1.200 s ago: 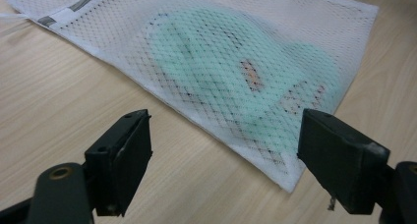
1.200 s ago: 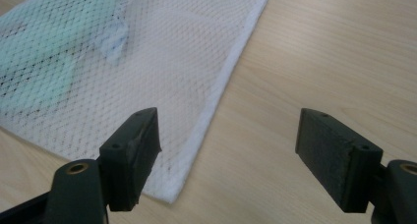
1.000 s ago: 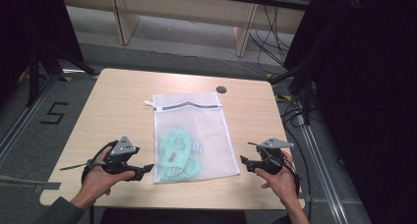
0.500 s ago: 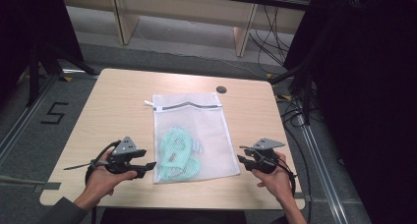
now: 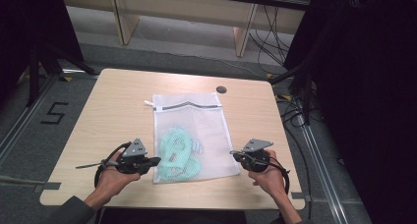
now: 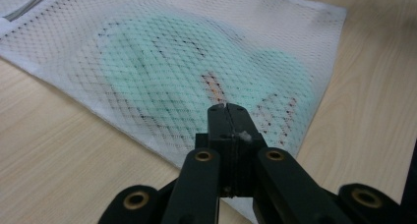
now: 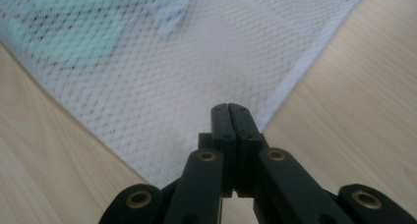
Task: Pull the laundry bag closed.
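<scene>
Dark disc [image 5: 221, 89] beyond mesh bag [image 5: 206, 130]

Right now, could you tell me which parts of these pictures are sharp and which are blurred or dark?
High view: table evenly lit, surroundings dark, mesh bag fairly clear. Left gripper view: fingers sharp, the green item inside the bag soft. Right gripper view: fingers sharp, the bag's far mesh blurred.
</scene>
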Available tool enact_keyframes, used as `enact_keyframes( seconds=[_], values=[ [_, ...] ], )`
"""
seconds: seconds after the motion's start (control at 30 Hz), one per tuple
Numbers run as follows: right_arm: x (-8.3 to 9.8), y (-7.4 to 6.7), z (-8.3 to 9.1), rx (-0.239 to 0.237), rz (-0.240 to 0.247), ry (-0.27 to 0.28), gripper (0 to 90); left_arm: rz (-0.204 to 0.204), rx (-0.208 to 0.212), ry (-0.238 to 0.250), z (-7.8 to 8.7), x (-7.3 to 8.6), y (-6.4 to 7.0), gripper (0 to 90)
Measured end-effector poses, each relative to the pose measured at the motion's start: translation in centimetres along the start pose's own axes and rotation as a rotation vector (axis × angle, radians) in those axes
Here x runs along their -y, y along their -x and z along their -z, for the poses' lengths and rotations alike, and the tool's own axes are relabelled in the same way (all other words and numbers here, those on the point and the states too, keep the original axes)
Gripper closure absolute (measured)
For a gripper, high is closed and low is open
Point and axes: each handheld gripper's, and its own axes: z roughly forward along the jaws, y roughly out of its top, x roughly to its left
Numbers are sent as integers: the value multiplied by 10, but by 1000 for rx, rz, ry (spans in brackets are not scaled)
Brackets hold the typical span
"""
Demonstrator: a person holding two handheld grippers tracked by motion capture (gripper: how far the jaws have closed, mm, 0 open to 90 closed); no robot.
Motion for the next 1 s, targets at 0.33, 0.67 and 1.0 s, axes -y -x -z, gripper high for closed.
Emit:
enact_keyframes(
  seconds=[0.33,0.67,1.0],
  values=[
    [-2,-7,-21,-20,39,-67,900,-31,31,-62,-21,-2,7,896],
    [-1,-6,-33,-20,81,-143,900,-51,42,-122,-34,0,4,895],
    [0,-5,-34,-48,118,-182,900,-63,24,-164,-44,2,-1,896]
  ],
)
